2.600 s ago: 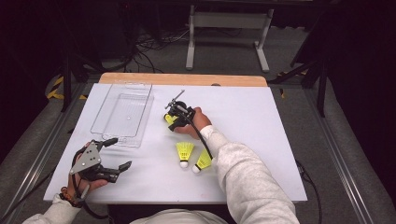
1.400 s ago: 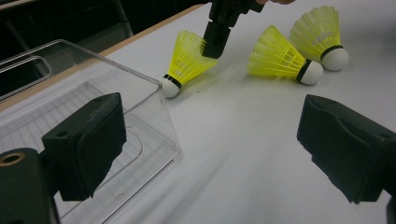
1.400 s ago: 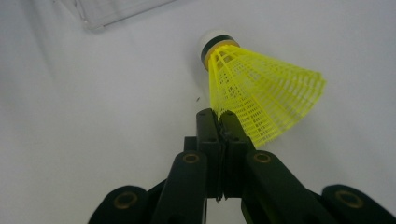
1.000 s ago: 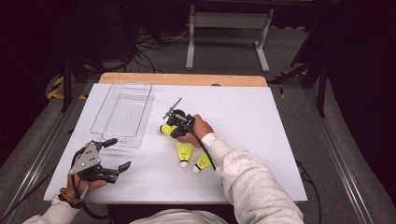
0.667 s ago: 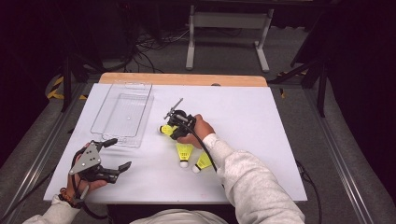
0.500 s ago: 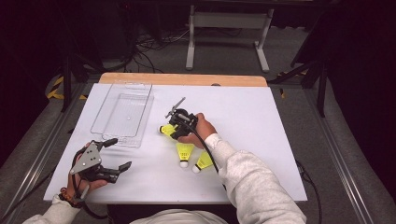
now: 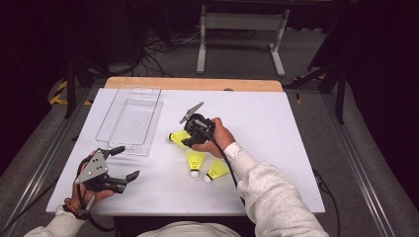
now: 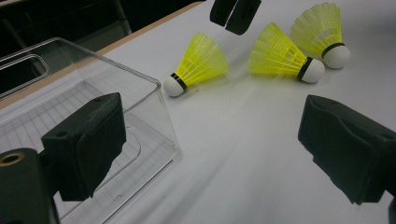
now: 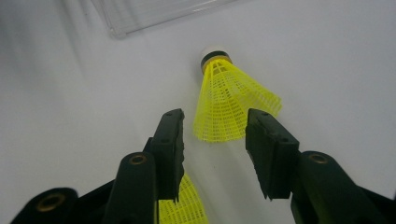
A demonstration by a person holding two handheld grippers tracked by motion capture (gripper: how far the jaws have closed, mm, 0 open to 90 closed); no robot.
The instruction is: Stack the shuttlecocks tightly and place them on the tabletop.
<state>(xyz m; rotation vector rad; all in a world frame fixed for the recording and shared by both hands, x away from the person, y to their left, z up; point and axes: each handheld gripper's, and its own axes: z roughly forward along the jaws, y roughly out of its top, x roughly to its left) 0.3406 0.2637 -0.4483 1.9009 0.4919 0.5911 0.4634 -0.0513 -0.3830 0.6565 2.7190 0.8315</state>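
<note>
The right tongs (image 9: pixel 212 140) have just been spreading and hang released over the nearest shuttlecock (image 9: pixel 231 100), which lies on the white counter (image 7: pixel 276 123) just short of the clear tray (image 7: pixel 129 121), cork toward it. Nothing sits between the pads. To lift it well, I'd pinch the skirt lightly near the cork. Two more shuttlecocks (image 7: pixel 195 161) (image 7: pixel 216 170) lie close behind the hand; the far side is free. The left tongs (image 7: pixel 118 165) rest spread wide, holding nothing.

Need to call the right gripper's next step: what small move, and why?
Probably lift the right gripper clear. Its jaws have just been opening, and the shuttlecock lies free on the table beyond them, near the clear tray.
</note>
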